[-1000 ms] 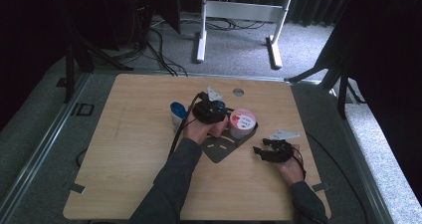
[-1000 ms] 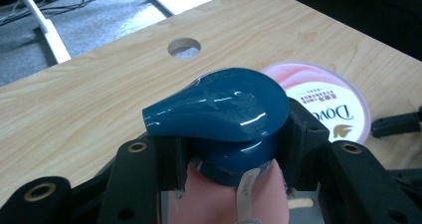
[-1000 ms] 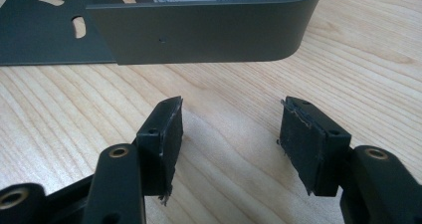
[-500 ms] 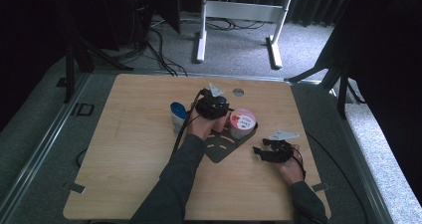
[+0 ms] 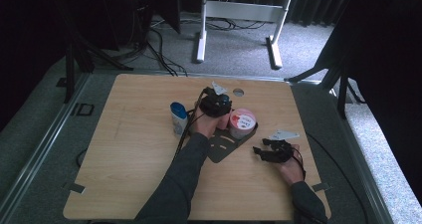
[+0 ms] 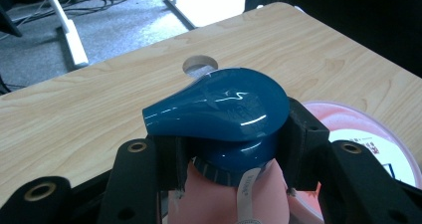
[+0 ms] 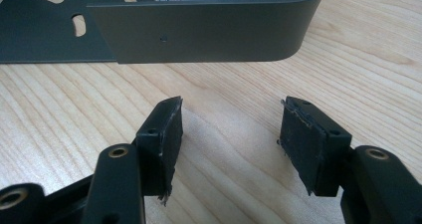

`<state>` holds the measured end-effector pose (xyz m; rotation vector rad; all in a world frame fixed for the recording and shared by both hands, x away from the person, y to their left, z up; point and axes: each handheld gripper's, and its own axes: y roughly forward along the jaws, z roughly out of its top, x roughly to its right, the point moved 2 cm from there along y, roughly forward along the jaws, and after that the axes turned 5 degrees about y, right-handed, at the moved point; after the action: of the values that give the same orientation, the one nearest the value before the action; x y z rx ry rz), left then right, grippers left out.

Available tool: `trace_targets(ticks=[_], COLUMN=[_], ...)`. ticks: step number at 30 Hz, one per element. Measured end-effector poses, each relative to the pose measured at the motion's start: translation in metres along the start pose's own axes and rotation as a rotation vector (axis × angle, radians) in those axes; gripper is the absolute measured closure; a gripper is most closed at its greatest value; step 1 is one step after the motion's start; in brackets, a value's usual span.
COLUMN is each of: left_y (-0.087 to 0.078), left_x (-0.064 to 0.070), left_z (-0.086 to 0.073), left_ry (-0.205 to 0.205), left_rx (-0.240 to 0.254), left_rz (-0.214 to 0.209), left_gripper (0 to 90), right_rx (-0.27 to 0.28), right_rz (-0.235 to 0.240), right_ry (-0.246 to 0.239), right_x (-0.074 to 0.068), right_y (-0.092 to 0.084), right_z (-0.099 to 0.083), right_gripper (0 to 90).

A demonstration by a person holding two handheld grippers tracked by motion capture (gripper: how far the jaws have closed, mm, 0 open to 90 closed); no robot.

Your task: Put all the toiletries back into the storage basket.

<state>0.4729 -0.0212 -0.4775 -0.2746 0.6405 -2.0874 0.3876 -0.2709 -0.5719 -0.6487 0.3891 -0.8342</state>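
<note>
My left gripper (image 6: 229, 149) is shut on the neck of a pink pump bottle, just under its glossy blue pump head (image 6: 219, 109). In the high view that gripper (image 5: 215, 104) hangs over the middle of the wooden table, right beside a pink tub with a white lid (image 5: 242, 122). The tub stands in a dark grey metal tray (image 5: 224, 147). My right gripper (image 5: 259, 152) rests low on the table to the right of the tray. Its jaws (image 7: 229, 134) are open over bare wood, with the tray's wall (image 7: 199, 32) just ahead.
A white tube with a blue cap (image 5: 178, 117) stands left of my left hand. There is a round hole in the tabletop (image 5: 238, 91) behind the bottle. Black cables trail from both grippers. A white desk frame (image 5: 239, 15) stands on the floor beyond the table.
My left gripper has drifted slightly to the right, toward the pink tub, with the pump bottle still in it. The right gripper has stayed where it was.
</note>
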Motion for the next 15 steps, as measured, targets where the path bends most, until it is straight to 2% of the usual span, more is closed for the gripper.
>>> trace_targets(ticks=[15], left_y=[0.0052], left_x=[-0.0009], left_z=[0.0014], left_ry=[-0.040], left_rx=[0.029], left_rz=[0.017], left_gripper=[53.0], right_rx=[0.000], right_rz=[0.002], right_ry=[0.000], right_x=[-0.0001], right_y=[0.0001], right_z=[0.0001], right_gripper=[41.8])
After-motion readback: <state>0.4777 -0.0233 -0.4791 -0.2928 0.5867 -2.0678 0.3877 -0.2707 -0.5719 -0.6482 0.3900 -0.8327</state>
